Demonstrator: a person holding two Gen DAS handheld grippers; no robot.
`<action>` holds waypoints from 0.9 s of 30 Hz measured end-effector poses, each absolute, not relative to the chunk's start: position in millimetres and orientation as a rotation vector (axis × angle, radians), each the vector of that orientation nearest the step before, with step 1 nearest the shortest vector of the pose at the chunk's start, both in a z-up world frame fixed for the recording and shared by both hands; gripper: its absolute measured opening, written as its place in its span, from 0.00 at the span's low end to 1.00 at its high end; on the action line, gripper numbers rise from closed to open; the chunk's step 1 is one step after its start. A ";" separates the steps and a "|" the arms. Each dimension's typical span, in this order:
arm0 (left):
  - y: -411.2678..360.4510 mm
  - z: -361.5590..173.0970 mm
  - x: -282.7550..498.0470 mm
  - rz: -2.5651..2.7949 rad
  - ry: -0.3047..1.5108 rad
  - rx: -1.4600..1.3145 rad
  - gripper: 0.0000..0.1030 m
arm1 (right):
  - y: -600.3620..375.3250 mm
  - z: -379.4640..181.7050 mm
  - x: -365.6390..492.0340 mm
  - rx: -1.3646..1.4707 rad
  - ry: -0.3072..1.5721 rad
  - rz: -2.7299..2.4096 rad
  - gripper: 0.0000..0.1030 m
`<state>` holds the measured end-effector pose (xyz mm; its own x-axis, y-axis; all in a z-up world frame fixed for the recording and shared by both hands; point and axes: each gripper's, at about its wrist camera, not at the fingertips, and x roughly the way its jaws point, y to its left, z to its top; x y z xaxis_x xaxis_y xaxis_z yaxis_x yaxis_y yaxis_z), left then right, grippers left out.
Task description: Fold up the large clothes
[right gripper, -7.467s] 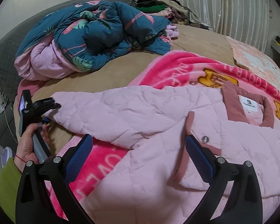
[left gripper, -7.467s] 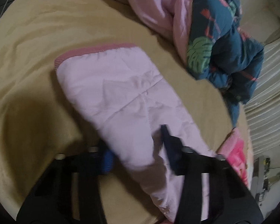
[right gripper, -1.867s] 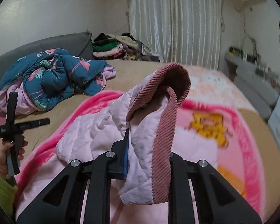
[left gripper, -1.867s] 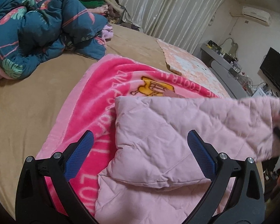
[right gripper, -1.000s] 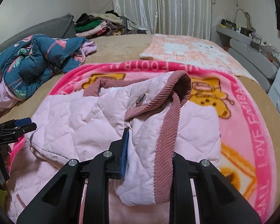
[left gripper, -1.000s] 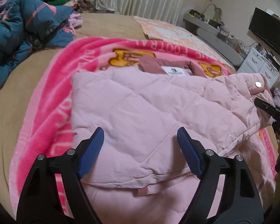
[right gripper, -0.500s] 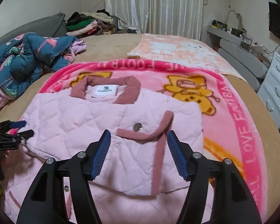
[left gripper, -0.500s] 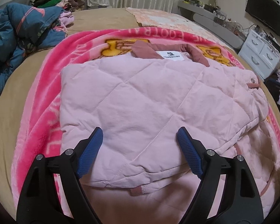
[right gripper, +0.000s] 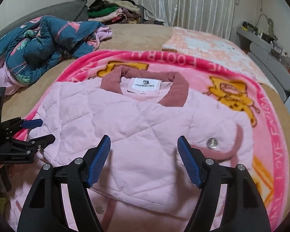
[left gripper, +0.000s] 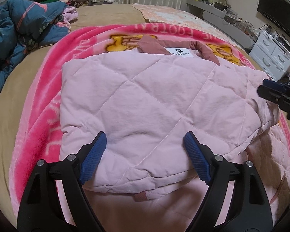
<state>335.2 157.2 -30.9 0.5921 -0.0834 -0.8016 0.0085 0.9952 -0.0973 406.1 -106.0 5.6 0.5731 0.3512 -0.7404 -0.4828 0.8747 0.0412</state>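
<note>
Only the right wrist view shows the jacket's (right gripper: 145,127) silver snap (right gripper: 212,143).

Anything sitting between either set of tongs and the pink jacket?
Nothing visible. The left tongs and right tongs both hang directly over the folded pink quilted jacket, pads apart and gripping nothing; the right jaws are opening. Only open air lies between them and the fabric on the pink blanket.

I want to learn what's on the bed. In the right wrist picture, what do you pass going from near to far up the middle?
Right gripper → pink quilted jacket → white label → pink blanket → tan bedsheet → pile of clothes
</note>
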 end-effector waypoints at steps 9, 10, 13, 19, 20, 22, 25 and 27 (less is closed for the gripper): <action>157.7 -31.7 336.0 -0.054 0.934 -0.086 0.73 | -111.0 -37.0 428.1 -0.087 0.939 0.442 0.73; 157.6 -31.7 335.9 -0.054 0.934 -0.088 0.73 | -108.5 -41.4 427.8 -0.103 0.937 0.436 0.74; 156.6 -30.0 336.3 -0.053 0.936 -0.088 0.73 | -108.3 -49.8 428.4 -0.105 0.929 0.430 0.74; 155.8 -28.9 337.2 -0.049 0.935 -0.081 0.73 | -111.8 -50.8 427.1 -0.087 0.935 0.428 0.74; 155.6 -28.3 337.2 -0.047 0.934 -0.081 0.73 | -112.4 -49.6 426.6 -0.082 0.936 0.427 0.74; 154.8 -26.8 337.1 -0.045 0.934 -0.082 0.74 | -113.6 -46.0 424.2 -0.069 0.935 0.429 0.78; 155.1 -22.1 338.1 -0.053 0.935 -0.097 0.80 | -116.1 -37.6 416.3 -0.046 0.918 0.441 0.93; 154.1 -20.6 336.6 -0.051 0.938 -0.107 0.85 | -118.5 -32.2 410.4 -0.032 0.906 0.448 0.95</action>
